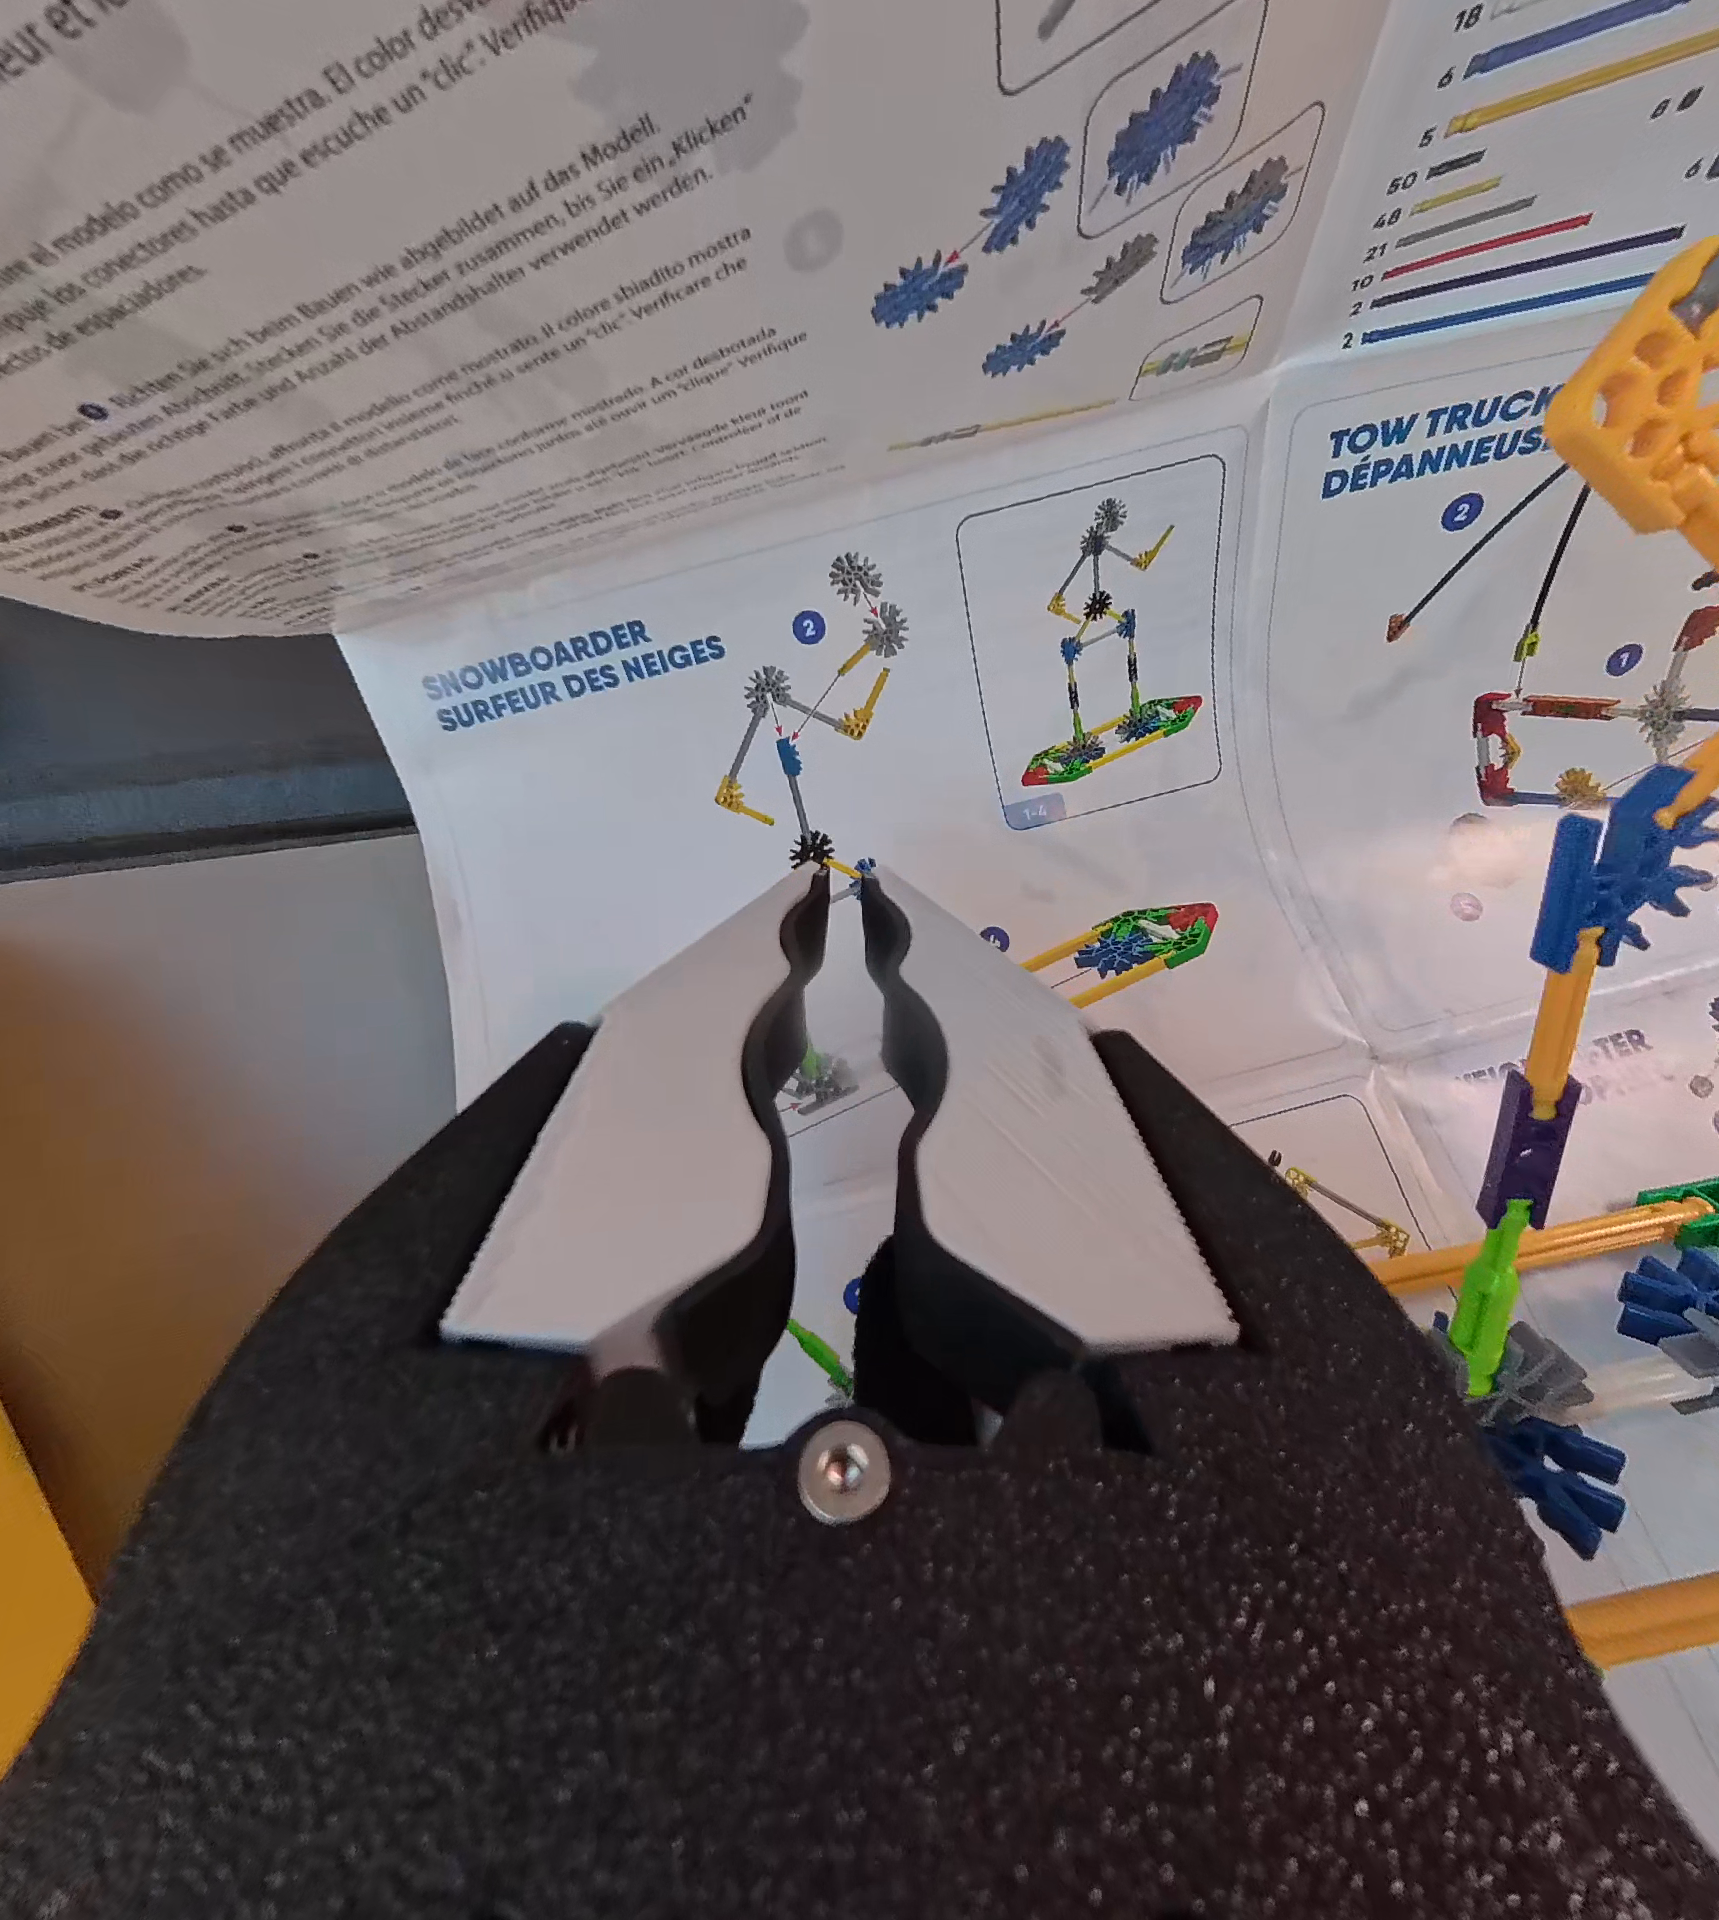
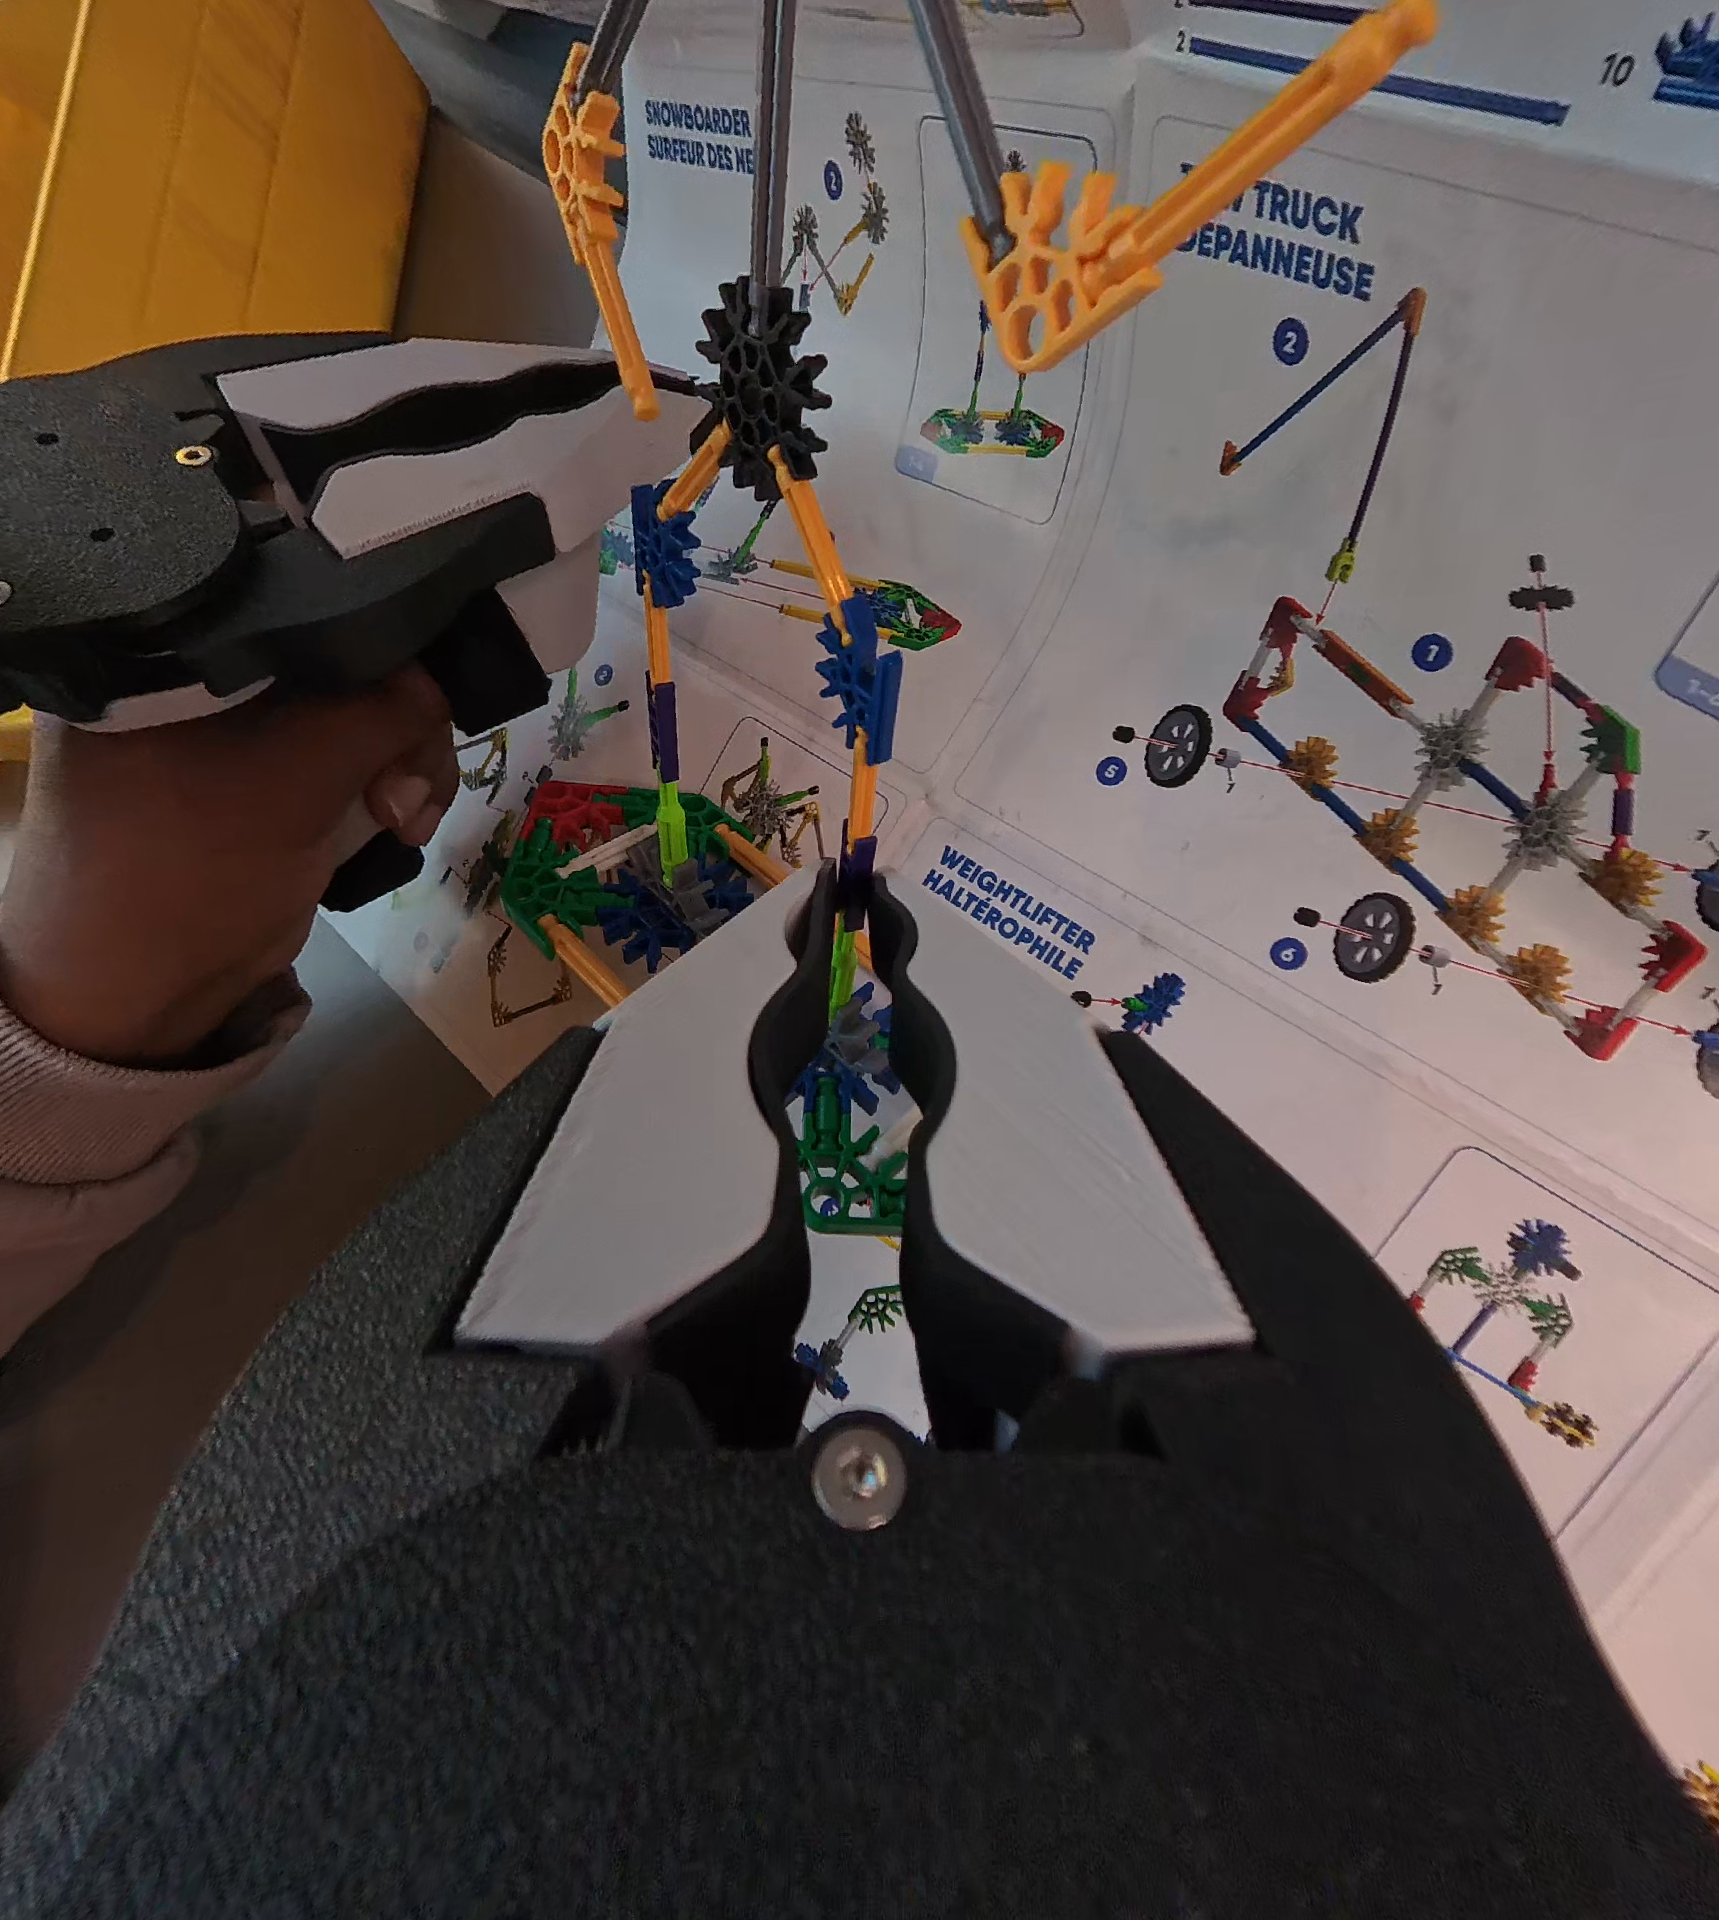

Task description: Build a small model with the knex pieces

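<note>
Figure of coloured plastic rods and connectors [image 2: 761, 582], standing assembled: my right gripper [image 2: 847, 883] pinches its purple leg connector [image 2: 855, 868]; left gripper [image 1: 839, 878], nine o'clock, nearly closed, empty.

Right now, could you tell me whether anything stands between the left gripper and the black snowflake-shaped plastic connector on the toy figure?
Possibly: a short orange plastic rod hangs across the tips of the left gripper, just beside the black snowflake-shaped plastic connector. Whether it lies truly between them, the views cannot settle. Nothing else intervenes.
</note>
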Motion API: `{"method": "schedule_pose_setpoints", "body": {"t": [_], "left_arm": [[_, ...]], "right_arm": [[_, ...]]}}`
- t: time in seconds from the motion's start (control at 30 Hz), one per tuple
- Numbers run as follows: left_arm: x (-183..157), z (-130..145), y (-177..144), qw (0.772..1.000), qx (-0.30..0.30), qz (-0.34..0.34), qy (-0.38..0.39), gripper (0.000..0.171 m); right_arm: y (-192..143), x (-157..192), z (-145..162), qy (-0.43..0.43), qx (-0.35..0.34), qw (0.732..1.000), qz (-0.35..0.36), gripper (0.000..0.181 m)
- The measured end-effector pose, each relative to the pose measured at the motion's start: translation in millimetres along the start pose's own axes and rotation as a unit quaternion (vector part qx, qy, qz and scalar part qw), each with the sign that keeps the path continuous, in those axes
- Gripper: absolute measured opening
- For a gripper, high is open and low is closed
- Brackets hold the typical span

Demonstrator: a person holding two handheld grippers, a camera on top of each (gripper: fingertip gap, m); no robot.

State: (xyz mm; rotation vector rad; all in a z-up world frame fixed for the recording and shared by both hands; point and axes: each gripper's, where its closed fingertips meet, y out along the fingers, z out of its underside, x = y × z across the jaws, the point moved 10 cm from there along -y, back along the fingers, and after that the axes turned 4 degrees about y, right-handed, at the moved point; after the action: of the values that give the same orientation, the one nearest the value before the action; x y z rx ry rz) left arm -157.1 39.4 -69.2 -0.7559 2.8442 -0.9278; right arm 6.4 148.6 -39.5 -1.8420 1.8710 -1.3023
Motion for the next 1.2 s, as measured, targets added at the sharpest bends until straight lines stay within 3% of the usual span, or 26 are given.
{"method": "schedule_pose_setpoints", "body": {"t": [0.43, 0.53, 0.63, 0.73, 1.0, 1.2], "left_arm": [[6.8, 11.4, -8.9, 1.000, 0.000, 0.000, -0.006, 0.011], [8.3, 16.2, -16.7, 1.000, 0.001, 0.004, -0.005, 0.025], [7.4, 20.3, -28.1, 1.000, -0.004, 0.009, 0.005, 0.062], [3.6, 23.1, -43.2, 0.999, -0.012, 0.015, 0.026, 0.081], [-23.5, 16.6, -100.0, 0.994, -0.069, 0.049, 0.074, 0.089], [-39.8, 15.9, -122.9, 0.991, -0.087, 0.066, 0.081, 0.089]], "right_arm": [[0.1, -1.6, 1.1, 0.000, -0.006, 1.000, -0.008, 0.003], [0.3, -1.6, 0.7, 0.000, -0.006, 1.000, -0.006, 0.003], [0.4, -1.8, 0.6, -0.001, -0.006, 1.000, -0.006, 0.004], [0.8, -1.9, 0.6, -0.001, -0.008, 1.000, -0.005, 0.003], [1.8, -1.7, -0.1, -0.003, -0.010, 1.000, 0.000, 0.004], [2.8, -1.2, -0.2, -0.002, -0.016, 1.000, 0.005, 0.004]]}}
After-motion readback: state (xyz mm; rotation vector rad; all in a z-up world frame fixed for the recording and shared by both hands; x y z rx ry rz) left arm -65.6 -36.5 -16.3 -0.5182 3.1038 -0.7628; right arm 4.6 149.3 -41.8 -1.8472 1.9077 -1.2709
